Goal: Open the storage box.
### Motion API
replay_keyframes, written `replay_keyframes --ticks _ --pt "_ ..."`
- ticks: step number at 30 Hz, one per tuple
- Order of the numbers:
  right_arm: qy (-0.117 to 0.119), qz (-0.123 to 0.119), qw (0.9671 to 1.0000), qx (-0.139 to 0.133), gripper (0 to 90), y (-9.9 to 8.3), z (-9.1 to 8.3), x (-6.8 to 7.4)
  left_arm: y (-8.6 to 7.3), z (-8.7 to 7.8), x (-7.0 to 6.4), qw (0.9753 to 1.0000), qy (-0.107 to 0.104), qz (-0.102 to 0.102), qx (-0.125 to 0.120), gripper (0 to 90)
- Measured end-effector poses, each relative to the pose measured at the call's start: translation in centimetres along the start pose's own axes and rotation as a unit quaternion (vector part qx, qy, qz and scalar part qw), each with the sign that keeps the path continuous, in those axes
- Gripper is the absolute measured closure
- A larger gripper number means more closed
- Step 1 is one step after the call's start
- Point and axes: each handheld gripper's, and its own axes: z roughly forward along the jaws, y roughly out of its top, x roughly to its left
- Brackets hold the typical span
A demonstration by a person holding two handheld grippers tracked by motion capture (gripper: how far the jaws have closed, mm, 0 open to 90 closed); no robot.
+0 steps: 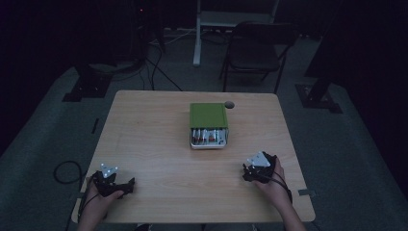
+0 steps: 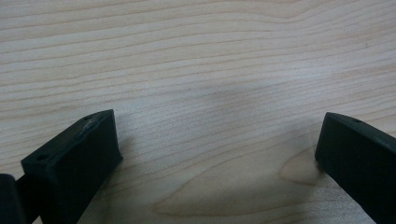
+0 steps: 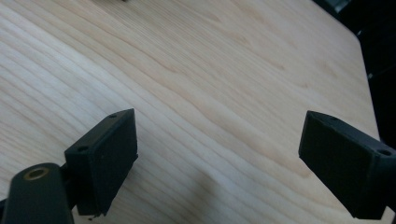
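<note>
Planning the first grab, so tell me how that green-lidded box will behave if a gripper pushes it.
The box sits flat and low on the table, so it would probably slide, not tip. Its green lid looks slid back, so a push there may shift it. The small items inside could rattle.

The table (image 1: 159, 144) is pale wood with a plain, matt finish; close up, its grain runs in long brown lines with a darker oval knot figure, and the surface looks smooth. On the table's far half sits a box (image 1: 208, 126) with a matt green lid and a shinier, silvery metal-looking body. Near the table's front edge, the left gripper (image 1: 126, 185) and right gripper (image 1: 246, 172) are matt black plastic; their jaw pads look dull and slightly grainy, with small screw holes. Beyond the table, the floor (image 1: 48, 125) looks like dull grey carpet.
</note>
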Motion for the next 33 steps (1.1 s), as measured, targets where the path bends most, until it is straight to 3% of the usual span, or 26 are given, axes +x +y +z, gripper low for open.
replay_keyframes --ticks 7,17,19,25,33 --pt "-0.014 -0.048 0.9987 -0.01 11.5 1.0 0.1 1.5 0.0 0.0 0.0 1.0 0.0 0.0 0.0 0.0" --pt "-0.041 -0.115 0.992 -0.031 13.7 2.5 -0.2 3.2 0.0 0.0 0.0 1.0 0.0 0.0 0.0 0.0" --pt "-0.041 -0.119 0.9915 -0.033 13.9 2.6 -0.2 3.4 0.0 0.0 0.0 1.0 0.0 0.0 0.0 0.0" --pt "-0.055 -0.171 0.9827 -0.044 14.5 3.4 -0.1 4.8 0.0 0.0 0.0 1.0 0.0 0.0 0.0 0.0" --pt "-0.05 -0.201 0.9767 -0.054 16.3 4.2 0.0 6.5 0.0 0.0 0.0 1.0 0.0 0.0 0.0 0.0"
